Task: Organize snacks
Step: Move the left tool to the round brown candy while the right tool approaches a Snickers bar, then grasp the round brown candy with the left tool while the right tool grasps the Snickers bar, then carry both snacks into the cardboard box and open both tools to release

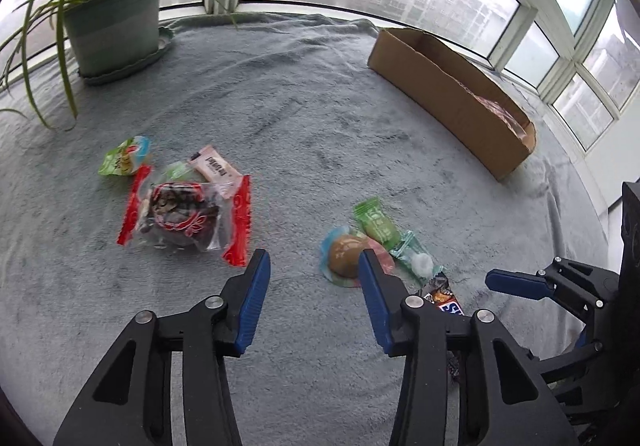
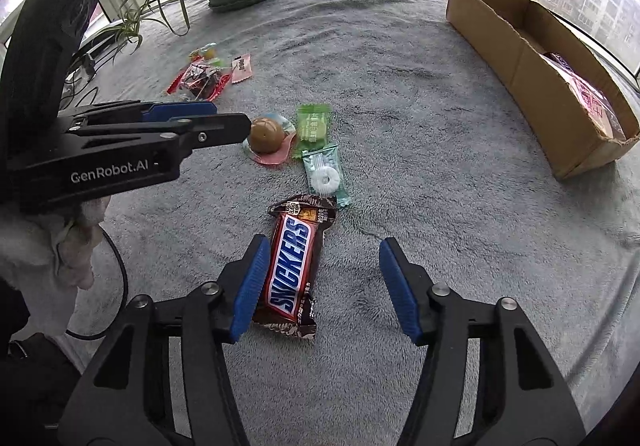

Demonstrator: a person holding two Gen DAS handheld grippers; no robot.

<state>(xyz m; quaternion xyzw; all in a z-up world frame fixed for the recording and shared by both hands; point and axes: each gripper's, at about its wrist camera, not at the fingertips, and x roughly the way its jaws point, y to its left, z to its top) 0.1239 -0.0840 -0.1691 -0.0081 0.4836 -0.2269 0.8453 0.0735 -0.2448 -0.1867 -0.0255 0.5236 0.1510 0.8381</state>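
Both grippers are spread wide with nothing in them right now. My right gripper hangs over the Snickers bar, which lies flat on the grey blanket; its left finger is just beside the wrapper edge, can't tell if it's actually touching. Using the Snickers as my anchor: just past it is the mint candy, beyond that the green candy, and next to that the brown jelly cup. My left gripper has a fingertip right by that cup. Further back-left sits a red snack bag pile. The cardboard box is far right, with a pink packet inside.
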